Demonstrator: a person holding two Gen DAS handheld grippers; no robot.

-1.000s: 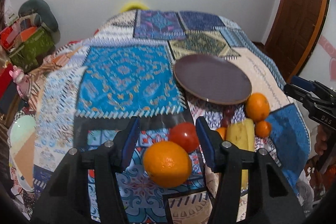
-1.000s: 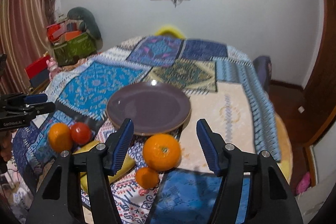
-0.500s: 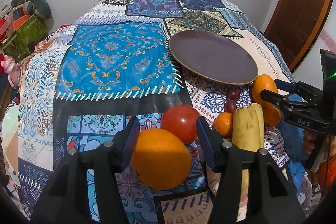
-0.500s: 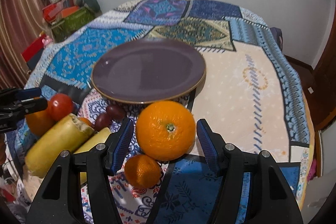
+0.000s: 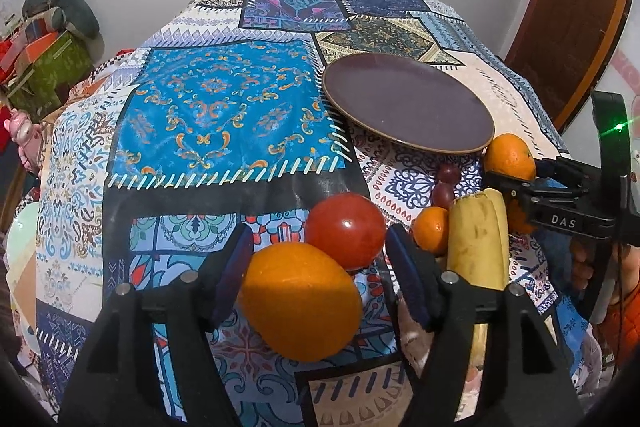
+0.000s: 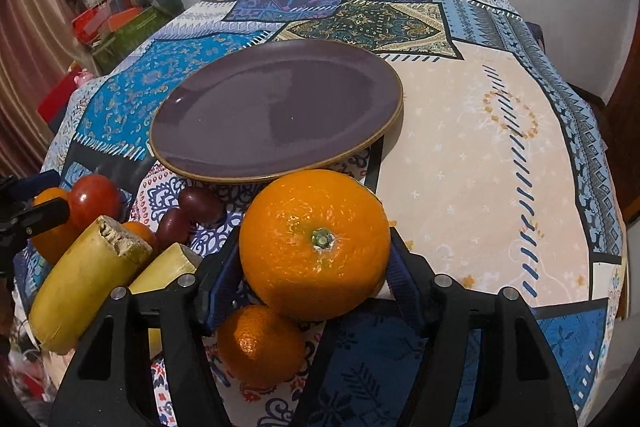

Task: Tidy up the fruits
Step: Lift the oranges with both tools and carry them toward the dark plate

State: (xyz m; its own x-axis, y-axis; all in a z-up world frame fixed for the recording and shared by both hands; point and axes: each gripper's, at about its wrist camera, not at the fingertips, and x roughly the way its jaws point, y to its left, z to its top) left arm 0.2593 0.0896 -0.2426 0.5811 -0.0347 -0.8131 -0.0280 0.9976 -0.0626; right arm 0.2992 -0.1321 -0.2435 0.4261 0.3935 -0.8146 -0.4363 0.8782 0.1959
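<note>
My left gripper (image 5: pixel 318 267) has its fingers spread on either side of a big orange (image 5: pixel 300 301); the left pad looks just at the peel, while a gap shows at the right pad, so nothing is clamped. This orange is smooth, glossy and a bit oval, lying on the patterned cloth (image 5: pixel 224 115) over the bench. Touching it at one o'clock is a shiny red tomato (image 5: pixel 346 229). Further toward three o'clock lie a small tangerine (image 5: pixel 431 229), a thick yellow banana (image 5: pixel 478 239) with a cut end, and two dark red grapes (image 5: pixel 444 183) near the rim of the purple plate (image 5: pixel 408 107), which sits bare at one o'clock.

My right gripper (image 6: pixel 314 267) has its fingers pressed against both flanks of a second large orange (image 6: pixel 316 245), pinching it. Its peel is pebbled and bright, with the green stem button facing the camera. It sits at the near edge of the plate (image 6: pixel 276 115), at the plate's six o'clock, though I cannot tell whether it touches the rim. Just below it at seven o'clock is a smaller tangerine (image 6: pixel 260 345) on the cloth. At nine o'clock lie two cut banana pieces (image 6: pixel 88 285) with rough pale ends, the grapes (image 6: pixel 188 213) beyond them, and the tomato (image 6: pixel 94 201) beside the left gripper's fingers (image 6: pixel 40 217).
</note>
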